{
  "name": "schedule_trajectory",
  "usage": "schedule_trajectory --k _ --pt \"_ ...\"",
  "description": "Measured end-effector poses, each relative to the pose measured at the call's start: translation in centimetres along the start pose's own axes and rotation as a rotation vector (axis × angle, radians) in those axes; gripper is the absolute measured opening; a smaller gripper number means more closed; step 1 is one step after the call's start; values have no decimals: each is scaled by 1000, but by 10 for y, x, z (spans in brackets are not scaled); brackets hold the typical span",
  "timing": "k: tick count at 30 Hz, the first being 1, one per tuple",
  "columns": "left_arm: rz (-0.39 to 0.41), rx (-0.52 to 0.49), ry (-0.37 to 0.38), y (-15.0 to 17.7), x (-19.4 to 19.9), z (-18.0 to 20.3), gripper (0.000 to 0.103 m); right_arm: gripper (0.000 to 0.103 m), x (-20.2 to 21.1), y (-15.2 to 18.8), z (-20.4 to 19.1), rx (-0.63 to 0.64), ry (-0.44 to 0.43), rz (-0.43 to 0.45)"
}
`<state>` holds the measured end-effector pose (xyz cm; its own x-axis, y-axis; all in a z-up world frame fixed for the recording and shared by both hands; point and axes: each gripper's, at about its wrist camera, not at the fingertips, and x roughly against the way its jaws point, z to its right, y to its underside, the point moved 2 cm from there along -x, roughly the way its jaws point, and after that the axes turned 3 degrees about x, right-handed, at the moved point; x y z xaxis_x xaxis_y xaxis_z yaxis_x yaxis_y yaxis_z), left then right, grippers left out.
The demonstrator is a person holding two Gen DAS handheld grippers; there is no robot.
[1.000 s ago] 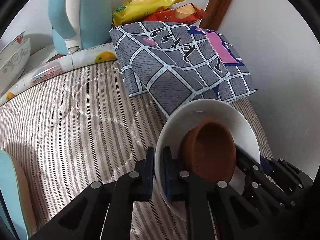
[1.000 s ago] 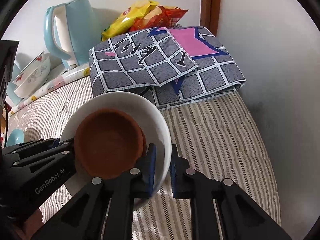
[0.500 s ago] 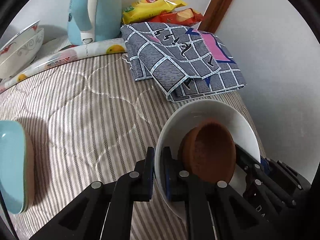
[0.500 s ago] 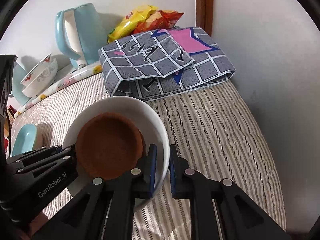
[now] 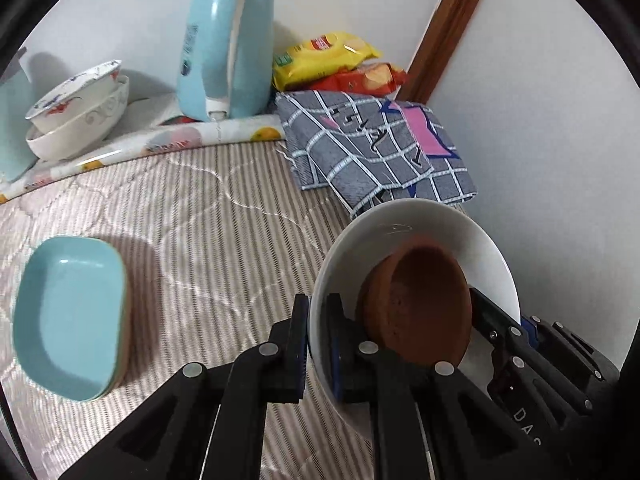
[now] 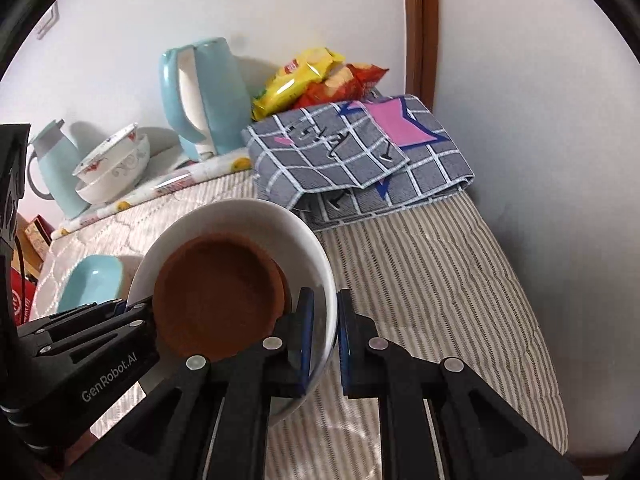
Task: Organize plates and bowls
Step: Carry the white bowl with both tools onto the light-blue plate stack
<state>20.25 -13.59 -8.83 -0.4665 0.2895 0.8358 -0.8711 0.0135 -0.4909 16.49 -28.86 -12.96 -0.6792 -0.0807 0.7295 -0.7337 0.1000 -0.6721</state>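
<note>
I carry the white bowl [image 5: 404,224] clear of the striped cover [image 5: 208,216], the brown bowl [image 5: 424,304] nested inside so both travel as one. My left gripper [image 5: 318,332] pinches one rim and my right gripper [image 6: 323,332] the opposite rim, both clamped tight, which keeps the load level. The blue dish [image 5: 68,316] lies off to one side, probably the stacking spot, though I can't tell.

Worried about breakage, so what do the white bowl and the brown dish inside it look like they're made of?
White bowl: probably glazed ceramic, smooth and glossy with a light streak on the inside. Brown dish: likely unglazed terracotta, matte and grainy with no shine.
</note>
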Motion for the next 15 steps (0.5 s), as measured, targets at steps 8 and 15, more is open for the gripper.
schedule_trajectory --k 8,15 --pt "32 16 1 0 27 -23 9 11 20 1 -26 3 -12 34" --pt "48 38 -11 2 42 -46 9 11 25 1 -54 30 -21 43"
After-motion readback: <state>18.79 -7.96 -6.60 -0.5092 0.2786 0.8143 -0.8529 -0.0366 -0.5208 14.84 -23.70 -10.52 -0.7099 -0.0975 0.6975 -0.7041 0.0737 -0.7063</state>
